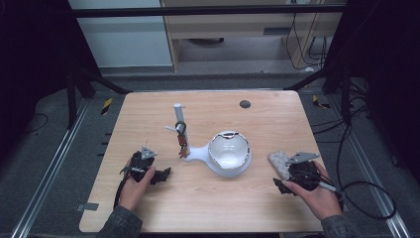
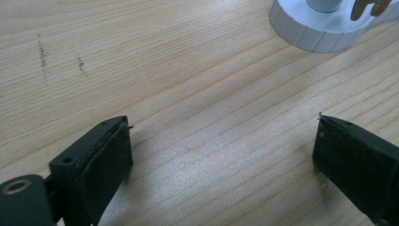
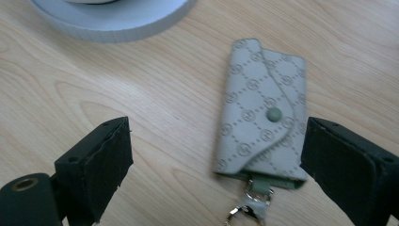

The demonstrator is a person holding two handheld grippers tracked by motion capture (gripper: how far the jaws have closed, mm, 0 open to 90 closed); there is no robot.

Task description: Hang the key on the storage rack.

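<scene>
Pale grey quilted leather key pouch (image 3: 263,113) flat on light wooden table (image 1: 208,198), between wide-apart jaws of right gripper (image 3: 216,155), unpinched, right pad almost touching. Left gripper (image 2: 221,155) spread wide, empty. Risk: off-centre closing, pouch sliding or twisting away.

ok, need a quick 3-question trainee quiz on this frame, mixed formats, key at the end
1. True or false: the right gripper has its jaws clamped on the grey key pouch.
2. Multiple choice: what hangs on the white stand's post? A) a bunch of keys B) a watch C) a cable tie
3. Short answer: what lies between the jaws of the left gripper?

Key:
1. False. The pouch lies on the table between open jaws, close to one pad, with no squeeze visible.
2. A. A bunch of keys hangs beside the bowl-shaped tray.
3. Bare table only; the jaws stand wide open.
</scene>
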